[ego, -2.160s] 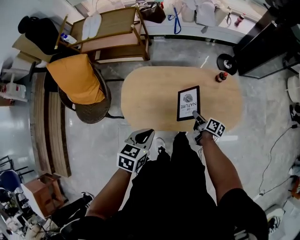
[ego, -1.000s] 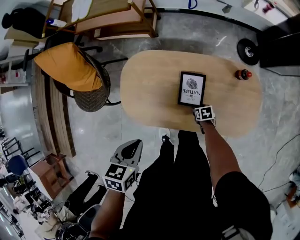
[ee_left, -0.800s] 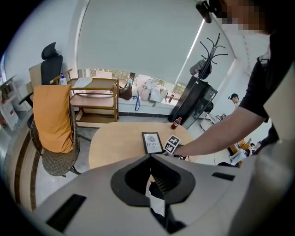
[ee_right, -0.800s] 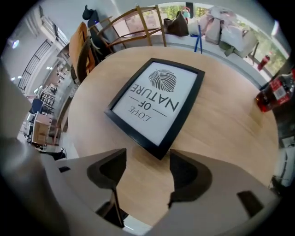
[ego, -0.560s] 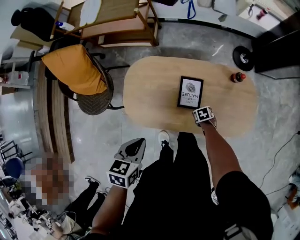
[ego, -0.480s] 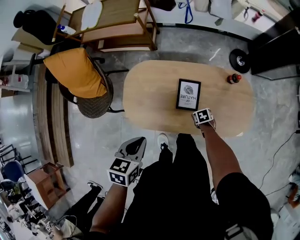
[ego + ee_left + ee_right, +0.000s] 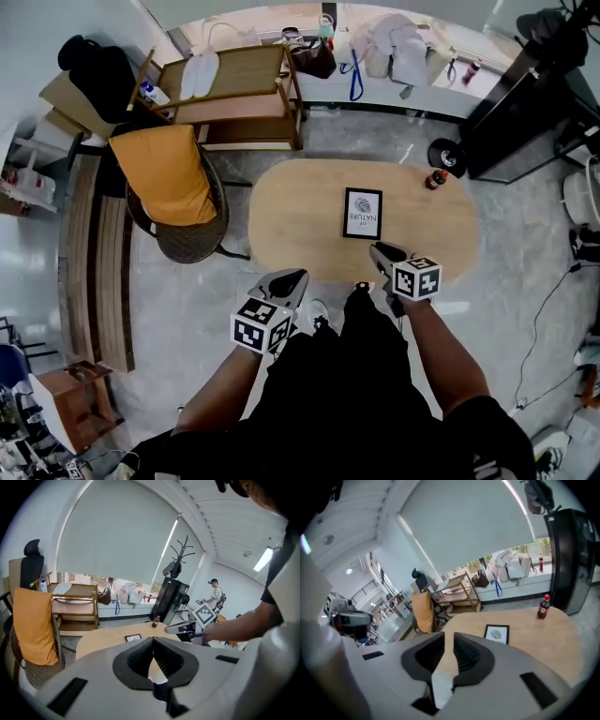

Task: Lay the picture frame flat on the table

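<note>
on table, one frame, one bottle

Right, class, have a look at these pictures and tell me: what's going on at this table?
A person stands at the wooden table, a gripper in each hand. The picture frame lies flat on it, face up, touched by neither. The right gripper hangs by the near edge, short of the frame, jaws closing on nothing. The left gripper is held clear of the table, shut, empty.
</note>
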The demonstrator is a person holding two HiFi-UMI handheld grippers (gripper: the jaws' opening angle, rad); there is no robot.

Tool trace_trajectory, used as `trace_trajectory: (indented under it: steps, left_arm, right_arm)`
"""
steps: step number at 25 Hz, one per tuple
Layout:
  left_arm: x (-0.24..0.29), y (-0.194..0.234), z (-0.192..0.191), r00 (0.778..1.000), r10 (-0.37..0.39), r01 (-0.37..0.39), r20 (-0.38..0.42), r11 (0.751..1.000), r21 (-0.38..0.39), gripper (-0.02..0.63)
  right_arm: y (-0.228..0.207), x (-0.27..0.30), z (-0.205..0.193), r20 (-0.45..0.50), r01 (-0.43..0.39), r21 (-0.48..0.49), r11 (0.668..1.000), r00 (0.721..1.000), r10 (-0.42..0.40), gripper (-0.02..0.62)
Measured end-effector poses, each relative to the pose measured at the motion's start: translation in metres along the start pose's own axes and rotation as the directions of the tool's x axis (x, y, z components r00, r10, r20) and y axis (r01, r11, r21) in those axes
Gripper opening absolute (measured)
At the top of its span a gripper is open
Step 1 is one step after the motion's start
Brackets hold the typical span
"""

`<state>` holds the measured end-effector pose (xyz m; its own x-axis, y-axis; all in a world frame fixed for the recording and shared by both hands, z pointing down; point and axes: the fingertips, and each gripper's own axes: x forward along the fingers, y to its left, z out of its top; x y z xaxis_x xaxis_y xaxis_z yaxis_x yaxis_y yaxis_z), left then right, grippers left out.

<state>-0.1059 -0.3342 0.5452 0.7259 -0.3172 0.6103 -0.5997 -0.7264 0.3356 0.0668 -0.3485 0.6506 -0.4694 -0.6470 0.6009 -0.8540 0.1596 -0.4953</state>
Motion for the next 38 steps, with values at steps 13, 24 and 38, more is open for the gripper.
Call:
trace_trajectory:
  steps: [13,24,38]
  left_arm:
    - [-0.023,-0.092,0.016,0.99,-0.102,0.091,0.098,0.989,0.116,0.005]
    - [-0.017,-0.22,-0.016,0.987,-0.067,0.058,0.144,0.996,0.068,0.005]
    - [-0.07,-0.26,-0.086,0.991,0.078,-0.083,0.106,0.996,0.037,0.005]
  right_arm:
    - [0.13,-0.157,0.002,0.229,-0.202,-0.06,0.978,0.95,0.211,0.002]
    - [0.098,-0.278,-0.042,0.247,-0.237,-0.117,0.965,0.934,0.259,0.002]
    - [0.087,-0.327,-0.123,0.254,-0.293,-0.061,0.954,0.92,0.299,0.002]
